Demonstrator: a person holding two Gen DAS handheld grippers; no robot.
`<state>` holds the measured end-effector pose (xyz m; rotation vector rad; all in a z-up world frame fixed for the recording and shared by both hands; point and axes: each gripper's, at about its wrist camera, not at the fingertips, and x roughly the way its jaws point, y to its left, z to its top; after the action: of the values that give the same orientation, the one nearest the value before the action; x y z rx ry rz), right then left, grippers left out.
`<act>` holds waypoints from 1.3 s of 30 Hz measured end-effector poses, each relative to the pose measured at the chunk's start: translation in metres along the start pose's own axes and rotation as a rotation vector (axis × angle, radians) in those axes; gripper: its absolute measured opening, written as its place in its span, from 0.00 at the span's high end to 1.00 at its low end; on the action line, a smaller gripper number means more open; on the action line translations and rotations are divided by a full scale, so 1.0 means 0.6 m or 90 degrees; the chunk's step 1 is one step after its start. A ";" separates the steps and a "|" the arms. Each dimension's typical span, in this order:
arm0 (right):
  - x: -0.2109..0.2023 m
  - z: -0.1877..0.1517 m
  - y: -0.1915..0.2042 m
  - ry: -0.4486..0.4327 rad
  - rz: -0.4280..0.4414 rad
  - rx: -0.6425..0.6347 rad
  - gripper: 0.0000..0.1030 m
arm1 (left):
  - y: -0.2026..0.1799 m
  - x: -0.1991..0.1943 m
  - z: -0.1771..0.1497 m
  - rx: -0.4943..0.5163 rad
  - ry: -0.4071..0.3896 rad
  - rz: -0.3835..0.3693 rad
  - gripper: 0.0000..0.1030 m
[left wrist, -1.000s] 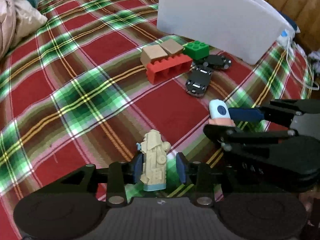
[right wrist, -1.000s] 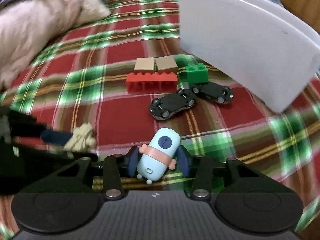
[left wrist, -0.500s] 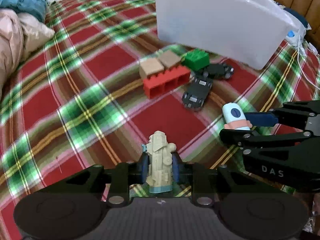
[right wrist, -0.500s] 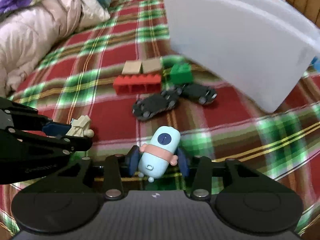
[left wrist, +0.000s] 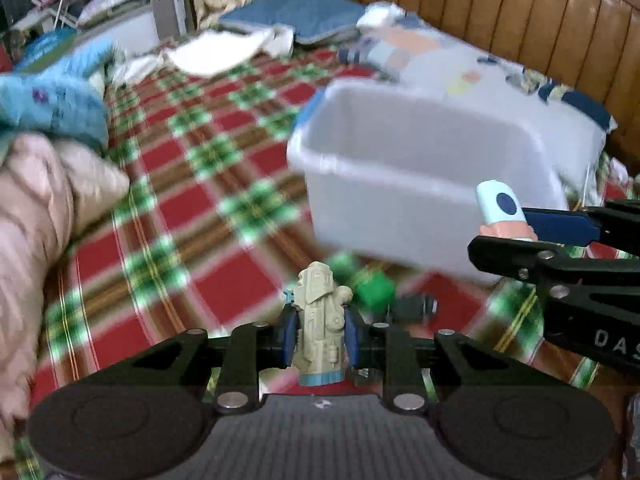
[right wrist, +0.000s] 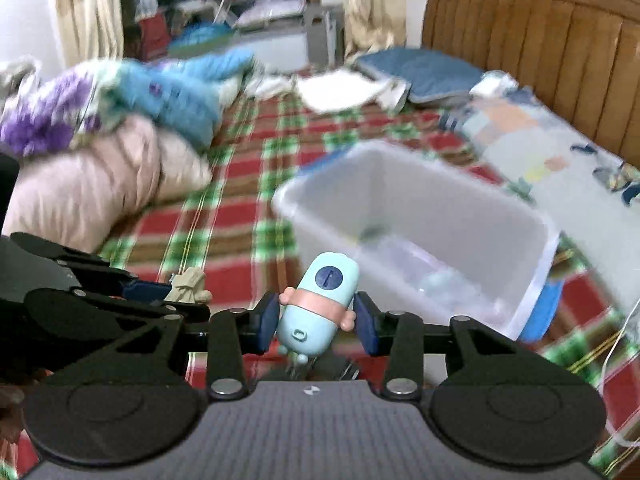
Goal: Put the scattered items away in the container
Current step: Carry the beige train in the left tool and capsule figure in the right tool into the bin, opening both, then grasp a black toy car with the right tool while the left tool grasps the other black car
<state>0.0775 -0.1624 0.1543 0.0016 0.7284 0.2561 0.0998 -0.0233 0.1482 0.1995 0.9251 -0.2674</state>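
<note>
So both grippers have something clamped right now. The left gripper (left wrist: 319,338) is clenched on a little beige figurine (left wrist: 320,330) with a blue base, standing upright between the blue pads (left wrist: 289,334), which press on both its sides; those jaws were closing within the last second and now sit snug on it. The right gripper (right wrist: 318,322) is grasping a pale blue capsule toy (right wrist: 318,306) with a pink band and a dark blue dot, tilted a bit, its rounded top leaning toward the bin. From the left wrist view you can see that same capsule toy (left wrist: 502,210) poking out of the right gripper (left wrist: 510,236) off to the right side, and from the right wrist view the figurine (right wrist: 188,286) shows at the tip of the left gripper (right wrist: 182,294) on the left. Both toys are up in the air above the plaid blanket (left wrist: 208,208). The white plastic bin (right wrist: 536,220) sits on the bed just ahead of both grippers, open side up, with something pale and blurry at the bottom that I can't make out. A green block (left wrist: 374,292) and a dark toy car (left wrist: 416,304) lie on the blanket near the bin's front wall, just beyond the figurine. Pillows are piled on the left, wooden headboard (right wrist: 540,40) at the back.
</note>
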 end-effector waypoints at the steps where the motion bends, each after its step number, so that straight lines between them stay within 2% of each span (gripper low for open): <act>1: -0.001 0.011 -0.007 -0.008 -0.005 0.004 0.57 | -0.004 -0.001 0.015 0.008 -0.009 0.000 0.73; 9: 0.019 0.069 -0.074 -0.032 -0.057 0.016 0.56 | -0.041 0.010 0.134 0.022 -0.072 -0.028 0.73; 15: 0.053 0.072 -0.116 -0.010 -0.079 0.002 0.56 | -0.081 0.072 0.181 0.047 -0.074 -0.039 0.73; 20: 0.078 0.064 -0.142 0.012 -0.079 0.031 0.56 | -0.096 0.127 0.186 0.024 -0.040 -0.039 0.73; 26: 0.092 0.053 -0.159 0.035 -0.087 0.025 0.55 | -0.113 0.159 0.179 0.045 -0.007 -0.029 0.71; 28: 0.092 0.048 -0.160 0.037 -0.093 0.018 0.55 | -0.113 0.159 0.180 0.039 -0.011 -0.030 0.62; 31: 0.086 0.043 -0.162 0.034 -0.089 0.013 0.48 | -0.115 0.156 0.184 0.048 -0.014 -0.021 0.50; 35: 0.077 0.044 -0.163 0.032 -0.086 0.026 0.48 | -0.117 0.143 0.192 0.059 -0.027 -0.011 0.44; 39: 0.062 0.044 -0.156 0.020 -0.077 0.032 0.48 | -0.114 0.123 0.191 0.066 -0.046 -0.002 0.43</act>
<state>0.1432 -0.2418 0.1414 0.0013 0.7627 0.1217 0.2079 -0.1310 0.1521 0.2826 0.8400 -0.3238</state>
